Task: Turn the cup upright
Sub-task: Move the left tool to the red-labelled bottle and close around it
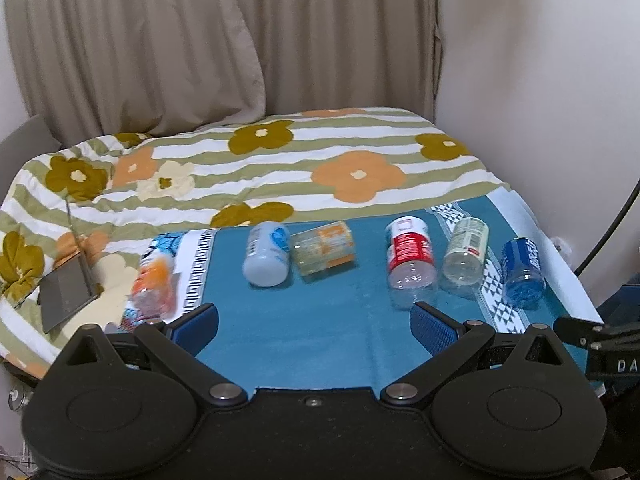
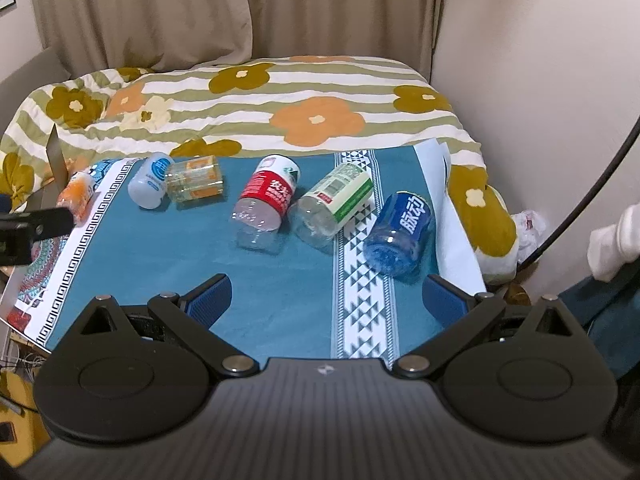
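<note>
Teal patterned cloth (image 2: 160, 264) covers the work surface, with a green-striped floral quilt (image 2: 320, 80) and beige curtains (image 2: 240, 4) behind it. Six cut-off plastic bottle cups lie on their sides in a row across mid-frame in the right wrist view. From left to right:
- orange-label clear cup (image 2: 77, 196) at far left, on the cloth's white border; blurred in the left wrist view (image 1: 154, 284)
- white opaque cup with blue logo (image 2: 150, 184)
- clear cup with orange-yellow label (image 2: 196, 184), touching the white one
- clear cup with red label (image 2: 266, 200), Chinese text, probably unreadable at this size
- clear cup with green-white label (image 2: 336, 206)
- blue cup (image 2: 400, 232), printed "脉动", lower right

Left gripper (image 1: 314, 324): jaws spread wide, nothing held, bottom centre above bare cloth. Right gripper (image 2: 326, 300): same, wide apart and empty, blue cup just beyond its right finger.
</note>
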